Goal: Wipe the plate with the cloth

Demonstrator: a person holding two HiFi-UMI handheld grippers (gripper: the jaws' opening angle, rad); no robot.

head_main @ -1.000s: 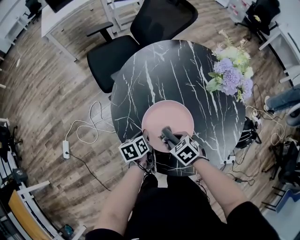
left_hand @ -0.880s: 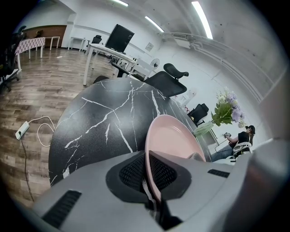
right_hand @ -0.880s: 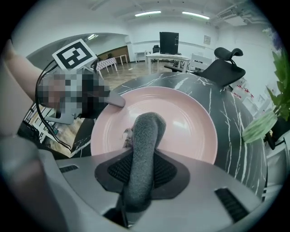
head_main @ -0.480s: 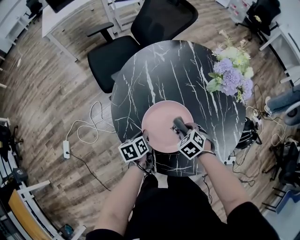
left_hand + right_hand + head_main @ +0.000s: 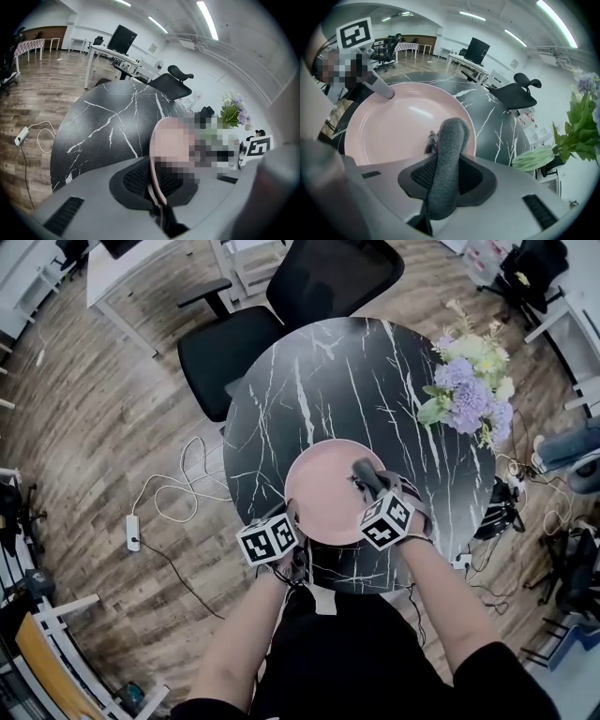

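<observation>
The right gripper [image 5: 364,476], jaws clamping the cloth [image 5: 447,140], had slid to the plate's [image 5: 322,488] right edge; overrunning could wrench the rim from the left gripper's [image 5: 292,517] pinching jaws.

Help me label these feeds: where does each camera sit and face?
Head view: on the person's head, steeply down at the table and plate; forearms, left gripper, right gripper show.
Left gripper view: on that gripper, along jaws shut on the plate's rim, toward the flowers.
Right gripper view: on that gripper, along jaws shut on the cloth, across the plate.
Shared: all three show the plate.
</observation>
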